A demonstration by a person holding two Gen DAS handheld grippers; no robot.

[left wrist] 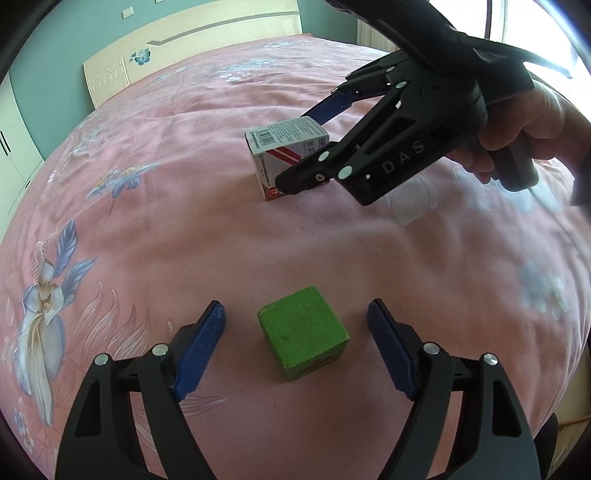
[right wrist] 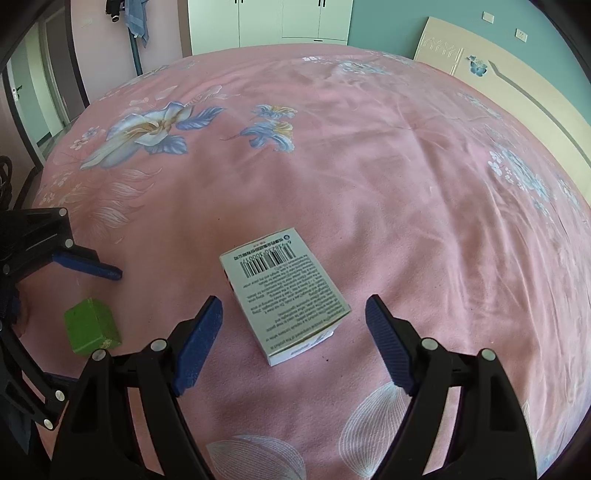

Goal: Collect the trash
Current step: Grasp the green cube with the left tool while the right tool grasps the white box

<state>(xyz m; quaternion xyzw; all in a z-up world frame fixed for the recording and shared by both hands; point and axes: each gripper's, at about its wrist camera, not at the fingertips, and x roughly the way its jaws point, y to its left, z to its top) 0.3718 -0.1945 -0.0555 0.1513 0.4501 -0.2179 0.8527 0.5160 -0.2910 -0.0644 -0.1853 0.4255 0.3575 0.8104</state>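
A green cube [left wrist: 303, 332] rests on the pink bedsheet [left wrist: 184, 221], between the blue pads of my left gripper [left wrist: 295, 309]. There is a gap on each side of it, so the jaws stand open around it. Farther back lies a small white carton [left wrist: 286, 147] with a barcode and red stripes. My right gripper [left wrist: 295, 149] straddles it, held by a person's hand [left wrist: 524, 122]. In the right wrist view the carton [right wrist: 284, 291] lies flat between the open right gripper [right wrist: 293, 302], touching neither pad. The cube [right wrist: 92, 326] shows at the left, under a blue left finger [right wrist: 88, 266].
The bed is covered by a pink floral sheet [right wrist: 332, 147]. A cream headboard [left wrist: 192, 40] stands behind it and white wardrobes [right wrist: 269, 22] line the far wall. A bright window [left wrist: 535, 29] is at the right. The bed's edge falls away at the lower right.
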